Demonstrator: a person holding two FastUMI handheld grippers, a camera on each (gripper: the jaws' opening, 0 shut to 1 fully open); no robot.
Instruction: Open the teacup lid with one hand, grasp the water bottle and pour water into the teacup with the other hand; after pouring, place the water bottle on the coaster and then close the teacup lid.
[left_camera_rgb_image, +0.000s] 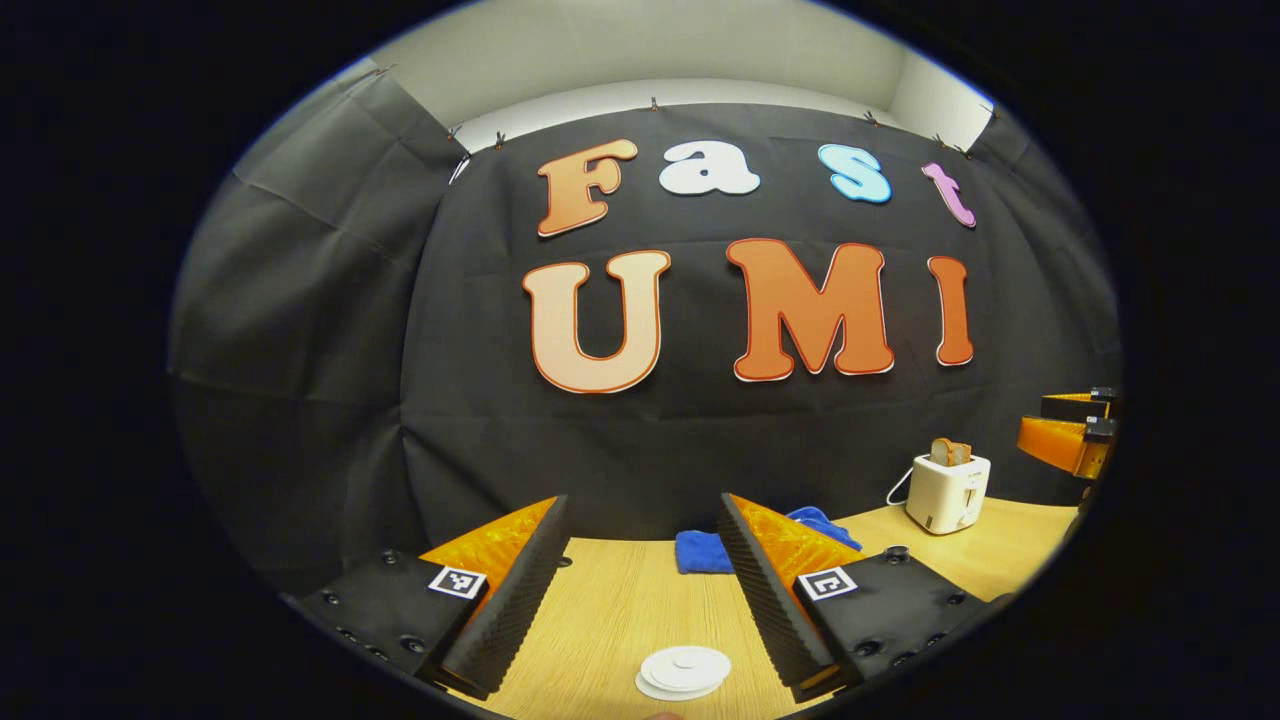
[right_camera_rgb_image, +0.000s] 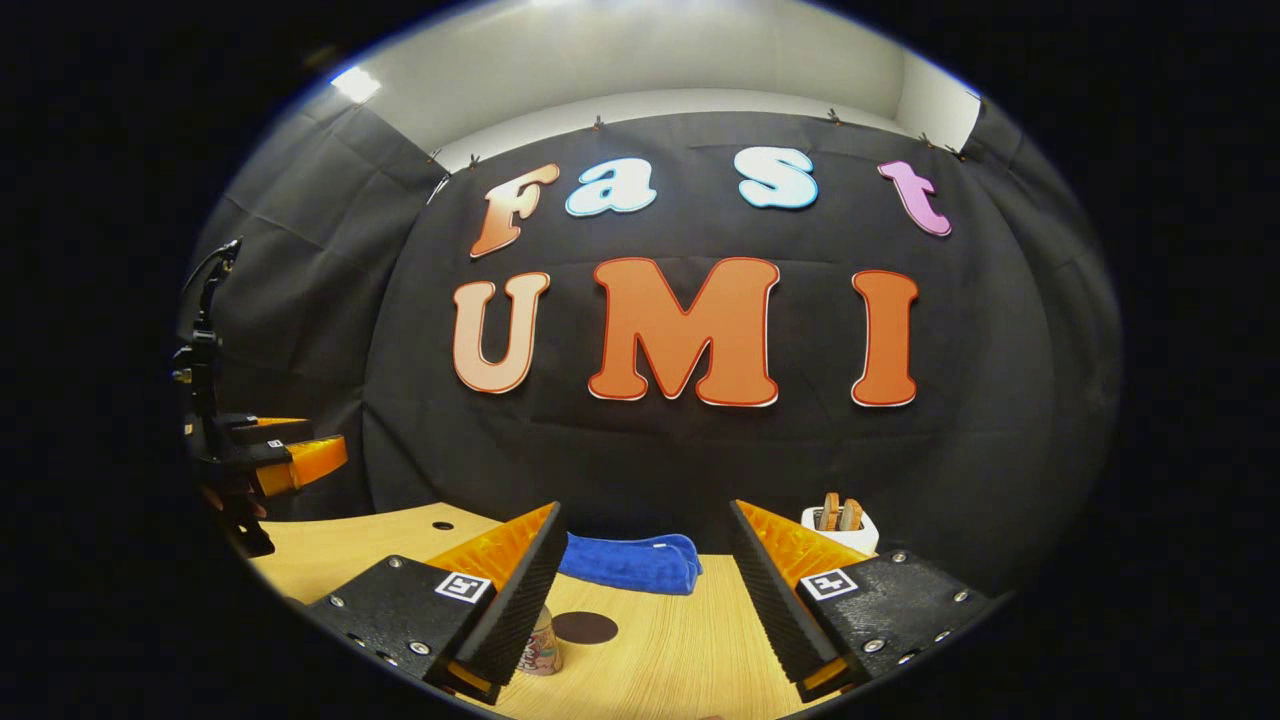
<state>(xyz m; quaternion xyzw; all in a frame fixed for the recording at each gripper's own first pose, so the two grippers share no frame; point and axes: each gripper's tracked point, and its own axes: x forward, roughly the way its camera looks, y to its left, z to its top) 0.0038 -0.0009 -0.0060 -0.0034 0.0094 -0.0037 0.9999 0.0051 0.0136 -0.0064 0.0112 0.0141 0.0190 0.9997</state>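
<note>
Left gripper (left_camera_rgb_image: 640, 590): jaws wide, holding nothing, above table (left_camera_rgb_image: 610, 610). One white teacup lid (left_camera_rgb_image: 685, 670) below, between fingers. One blue cloth (left_camera_rgb_image: 705, 550) beyond; one toaster (left_camera_rgb_image: 947, 492) far right.

Right gripper (right_camera_rgb_image: 640, 590): jaws wide, holding nothing. One water bottle (right_camera_rgb_image: 540, 648) partly hidden behind its left finger; one dark round coaster (right_camera_rgb_image: 585, 627) just beside it.

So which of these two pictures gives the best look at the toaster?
The left gripper view: the toaster stands whole on the table, with a slice of bread in its slot. In the right gripper view the right gripper hides most of the toaster, leaving its top and bread.
</note>
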